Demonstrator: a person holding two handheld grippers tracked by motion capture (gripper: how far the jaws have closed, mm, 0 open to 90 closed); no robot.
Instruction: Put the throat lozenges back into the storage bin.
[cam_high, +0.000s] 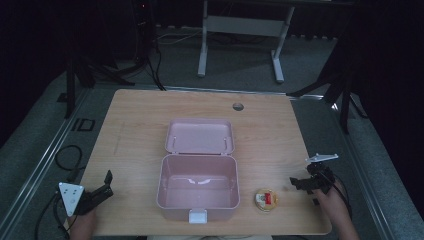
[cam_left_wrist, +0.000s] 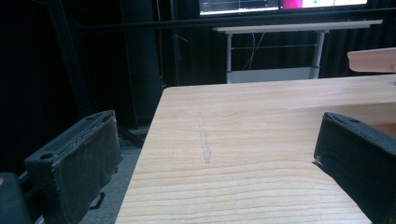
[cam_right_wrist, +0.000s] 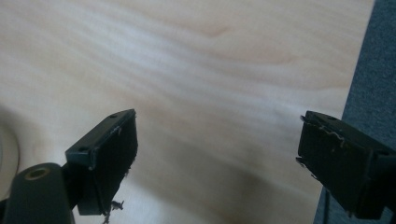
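Observation:
A pink plastic box (cam_high: 171, 200) stands open at the middle of the wooden table (cam_high: 140, 115), its lid (cam_high: 200, 135) laid back flat behind it; nothing shows inside. A small round container (cam_high: 265, 199) with a red and yellow top lies just right of the box near the front edge. My left gripper (cam_high: 107, 185) hovers open at the front left corner, well left of the box. My right gripper (cam_high: 297, 184) is open too, a short way right of the round container. Bare wood lies between the jaws of the left gripper (cam_left_wrist: 215, 135) and of the right gripper (cam_right_wrist: 217, 128).
The table's right edge (cam_right_wrist: 355, 84) runs close under my right gripper, with grey floor beyond it. A pink corner of the box lid (cam_left_wrist: 373, 60) shows in the left gripper view. A cable hole (cam_high: 238, 106) sits at the table's back. A white desk frame (cam_high: 240, 30) stands behind.

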